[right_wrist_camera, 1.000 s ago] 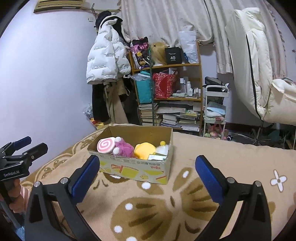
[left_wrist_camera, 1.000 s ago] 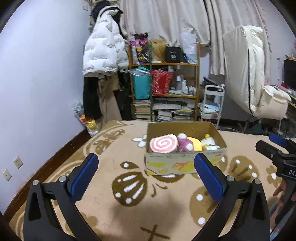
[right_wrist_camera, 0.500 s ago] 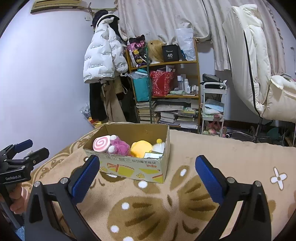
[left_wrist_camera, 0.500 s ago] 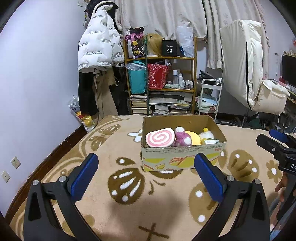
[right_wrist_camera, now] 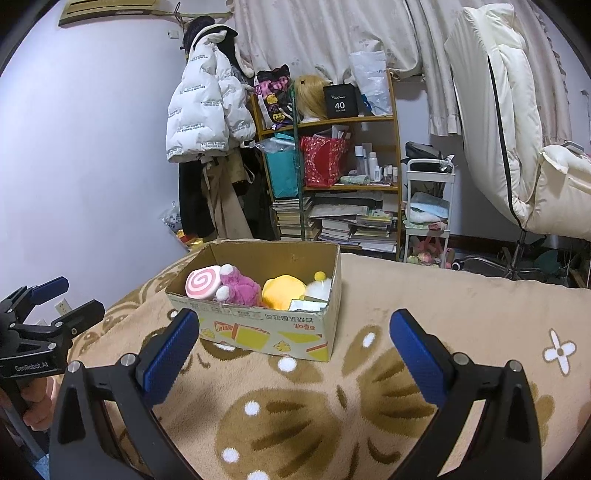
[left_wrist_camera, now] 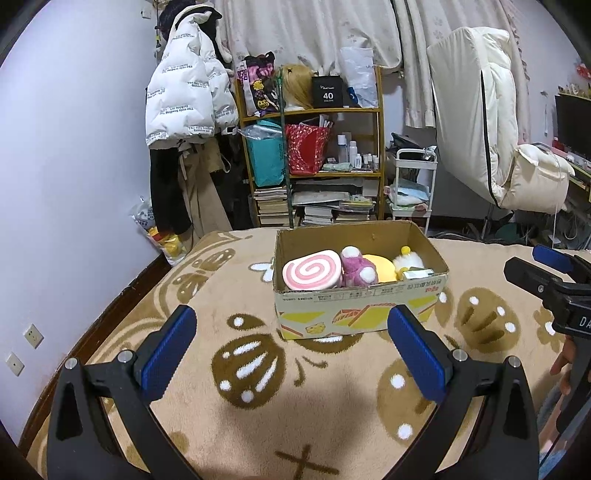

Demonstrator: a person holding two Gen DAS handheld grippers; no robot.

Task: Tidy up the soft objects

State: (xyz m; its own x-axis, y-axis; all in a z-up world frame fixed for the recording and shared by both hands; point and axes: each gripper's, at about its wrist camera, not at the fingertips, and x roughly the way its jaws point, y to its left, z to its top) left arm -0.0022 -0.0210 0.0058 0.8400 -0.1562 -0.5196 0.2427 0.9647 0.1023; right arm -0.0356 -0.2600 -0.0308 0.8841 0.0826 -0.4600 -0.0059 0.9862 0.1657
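Cardboard box [left_wrist_camera: 354,302] of plush toys sits on a patterned blanket [left_wrist_camera: 236,369], slightly farther off than a second ago.

Left gripper [left_wrist_camera: 291,350] and right gripper [right_wrist_camera: 293,354], both wide and empty, seem backed away; sorting probably finished.

The room has a plain pale wall [left_wrist_camera: 74,147] on the left, with two sockets [left_wrist_camera: 24,349] low down. A beige blanket [left_wrist_camera: 229,424] with brown shapes and white dots covers the surface in front. At the back stands a wooden shelf [left_wrist_camera: 332,173] full of bags, bottles and piles of books. A white puffer jacket [left_wrist_camera: 184,99] hangs beside it. Light curtains [left_wrist_camera: 332,33] hang behind the shelf. To the right are a small white trolley [left_wrist_camera: 412,184] and a cream chair [left_wrist_camera: 491,147].
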